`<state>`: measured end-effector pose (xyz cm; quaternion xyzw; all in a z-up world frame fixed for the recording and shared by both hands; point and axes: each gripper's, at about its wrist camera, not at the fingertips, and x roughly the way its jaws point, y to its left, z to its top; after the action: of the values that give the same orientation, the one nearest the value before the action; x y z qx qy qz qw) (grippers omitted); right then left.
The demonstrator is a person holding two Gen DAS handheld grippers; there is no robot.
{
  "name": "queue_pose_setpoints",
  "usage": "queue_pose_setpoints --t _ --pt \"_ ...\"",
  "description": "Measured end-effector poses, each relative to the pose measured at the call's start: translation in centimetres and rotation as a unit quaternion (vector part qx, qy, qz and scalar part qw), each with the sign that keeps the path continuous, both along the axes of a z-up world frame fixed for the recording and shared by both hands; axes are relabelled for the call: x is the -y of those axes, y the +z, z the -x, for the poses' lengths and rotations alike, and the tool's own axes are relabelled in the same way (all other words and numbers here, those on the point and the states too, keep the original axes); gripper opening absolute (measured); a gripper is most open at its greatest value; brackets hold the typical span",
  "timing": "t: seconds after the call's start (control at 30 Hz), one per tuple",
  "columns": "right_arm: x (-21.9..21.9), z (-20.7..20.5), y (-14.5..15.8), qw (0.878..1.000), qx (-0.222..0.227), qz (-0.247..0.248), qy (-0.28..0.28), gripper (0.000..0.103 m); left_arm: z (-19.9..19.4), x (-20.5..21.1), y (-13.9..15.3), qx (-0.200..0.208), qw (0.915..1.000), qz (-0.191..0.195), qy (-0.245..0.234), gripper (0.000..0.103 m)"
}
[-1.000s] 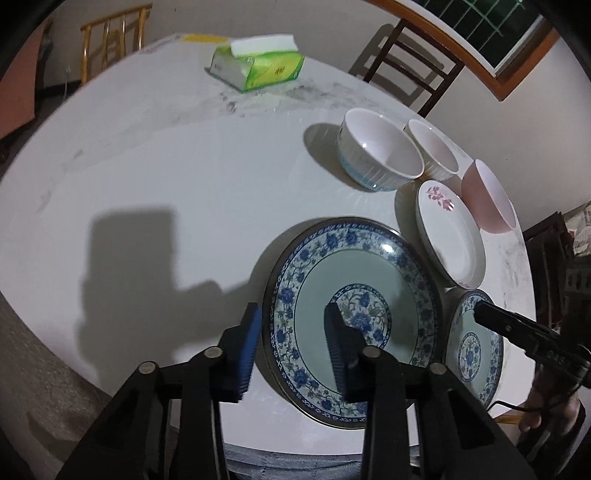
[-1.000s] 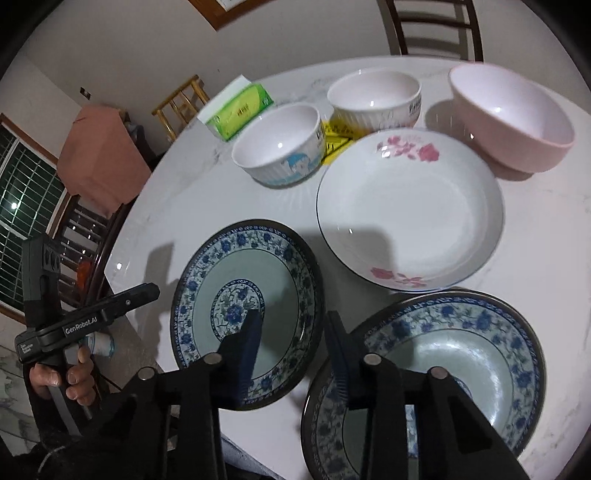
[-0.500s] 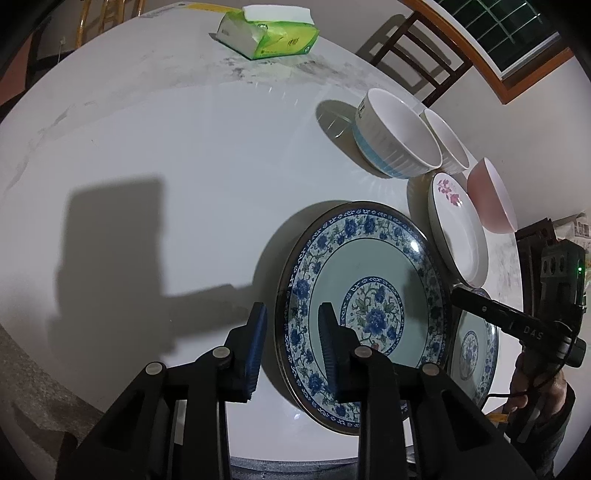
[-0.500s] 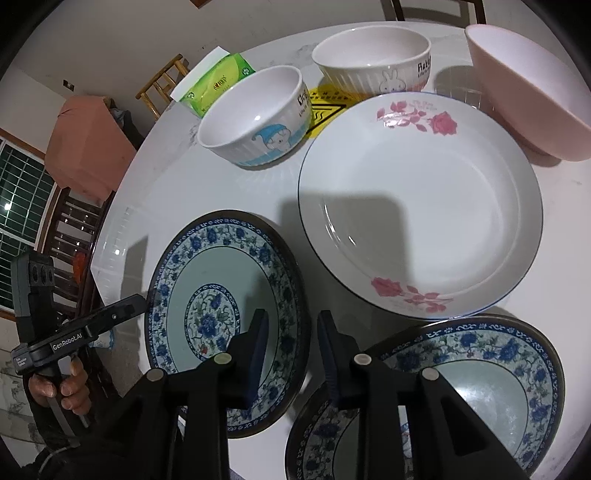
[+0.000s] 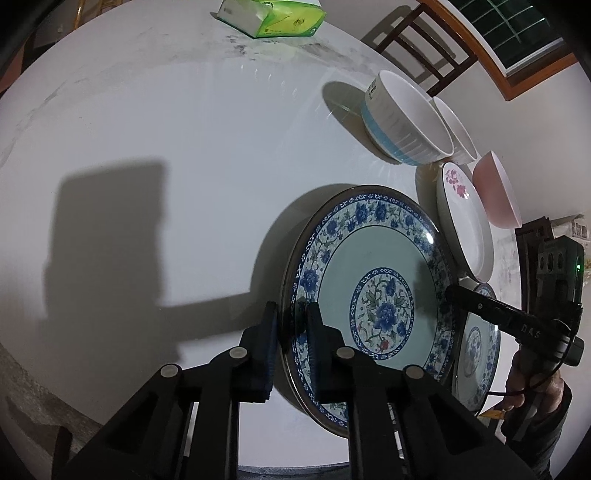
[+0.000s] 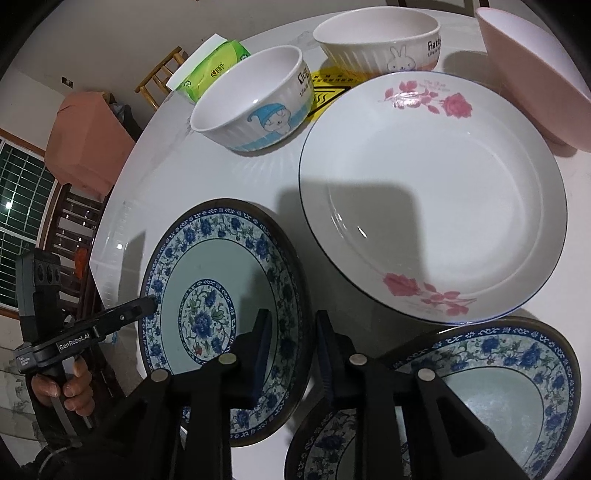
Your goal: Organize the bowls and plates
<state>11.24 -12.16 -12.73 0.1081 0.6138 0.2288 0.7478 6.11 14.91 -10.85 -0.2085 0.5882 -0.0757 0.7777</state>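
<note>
A blue-floral plate [image 5: 373, 295] [image 6: 221, 314] lies on the round white table [image 5: 184, 147]. My left gripper [image 5: 291, 343] straddles its near-left rim, one finger outside and one over the plate, jaws narrowed around the rim. My right gripper [image 6: 291, 354] straddles the same plate's opposite rim, jaws open. A second blue-floral plate [image 6: 480, 398] [image 5: 476, 347] lies beside it. A white rose plate [image 6: 432, 192] [image 5: 465, 221], a blue-banded bowl [image 6: 255, 99] [image 5: 402, 118], a rabbit bowl [image 6: 380, 40] and a pink bowl [image 6: 535, 70] [image 5: 498, 195] sit beyond.
A green tissue pack [image 5: 273, 18] [image 6: 210, 70] lies at the table's far side. Wooden chairs [image 5: 424, 44] stand around the table. A yellow warning sticker [image 6: 328, 92] shows between the bowls. The table's left half is bare.
Both grippers have moved down and in onto the first blue-floral plate's rim. The left jaws have narrowed around the rim.
</note>
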Motion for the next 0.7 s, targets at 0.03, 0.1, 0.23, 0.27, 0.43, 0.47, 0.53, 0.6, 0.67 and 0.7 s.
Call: queue_pose_setpoints --t 0.03,0.1,0.23,0.27,0.43,0.47,0.53,0.6,0.67,0.7 --pt "0.1 0.0 0.0 1.0 0.001 0.001 -0.002 0.018 -0.1 0.0 0.0 0.001 1.0 -0.002 -0.002 0.012" --pt "0.0 0.1 0.0 1.0 0.003 0.004 -0.005 0.015 -0.1 0.0 0.1 0.005 1.0 -0.007 -0.003 0.012" --pt "-0.7 0.5 0.4 1.0 0.007 0.008 -0.007 0.015 0.0 -0.1 0.4 0.01 0.9998 -0.017 -0.007 0.012" --pt "-0.8 0.7 0.6 1.0 0.01 0.008 -0.008 0.015 0.0 -0.1 0.6 0.013 0.9997 -0.02 -0.007 0.012" --pt "-0.9 1.8 1.6 1.0 0.017 0.004 -0.012 0.015 0.3 -0.9 2.1 0.029 0.9989 -0.036 -0.01 0.013" --pt "-1.2 1.9 1.8 1.0 0.018 0.003 -0.012 0.015 0.4 -1.1 2.3 0.033 0.9986 -0.04 -0.011 0.013" --pt "-1.8 2.3 2.1 1.0 0.02 0.0 -0.014 0.015 0.4 -1.5 2.6 0.036 0.9982 -0.047 -0.01 0.013" --pt "-2.6 2.7 2.1 1.0 0.022 0.001 -0.012 0.015 0.4 -1.9 2.8 0.039 0.9978 -0.054 -0.008 0.013" --pt "-2.8 2.9 1.9 1.0 0.019 -0.003 -0.014 0.015 0.4 -2.4 2.8 0.04 0.9975 -0.058 -0.003 0.013" --pt "-3.1 2.9 1.8 1.0 0.018 -0.003 -0.014 0.015 0.4 -2.7 2.8 0.041 0.9973 -0.061 -0.002 0.013"
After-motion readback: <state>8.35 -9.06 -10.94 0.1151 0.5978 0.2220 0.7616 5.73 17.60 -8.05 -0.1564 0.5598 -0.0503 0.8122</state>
